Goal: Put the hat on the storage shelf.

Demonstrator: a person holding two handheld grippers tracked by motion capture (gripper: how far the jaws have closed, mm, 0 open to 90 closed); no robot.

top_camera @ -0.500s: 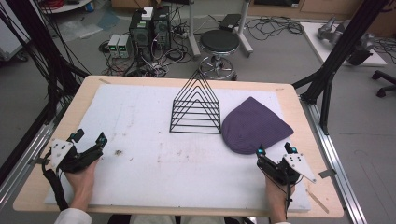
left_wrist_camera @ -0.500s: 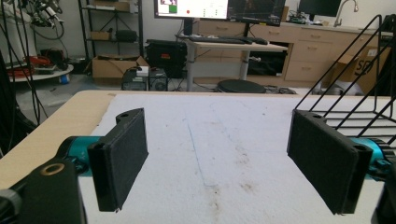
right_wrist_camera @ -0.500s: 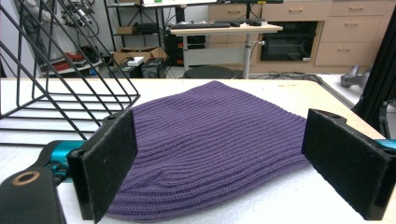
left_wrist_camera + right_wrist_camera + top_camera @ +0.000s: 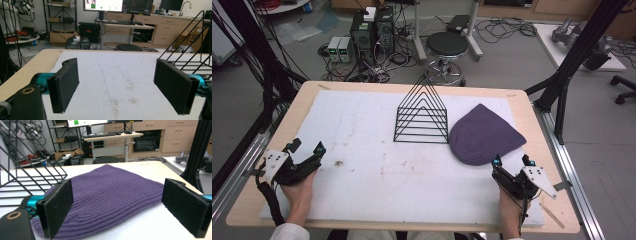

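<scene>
A purple knit beanie (image 4: 484, 135) lies flat on the white mat (image 4: 377, 165) at the right, touching the foot of a black wire rack (image 4: 422, 112) shaped like a triangle. My right gripper (image 4: 512, 162) stands open just in front of the beanie (image 4: 112, 192), its jaws wide apart with nothing between them. My left gripper (image 4: 307, 148) is open near the table's left front edge, over bare mat (image 4: 117, 82). The wire rack (image 4: 192, 42) shows at the right of the left gripper view and the wire rack (image 4: 27, 165) at the left of the right gripper view.
The wooden table (image 4: 297, 107) ends close behind each hand. Black frame posts (image 4: 572, 65) rise at both sides. Beyond the far edge stand a stool (image 4: 447, 47), computers (image 4: 372, 30) and loose cables on the floor.
</scene>
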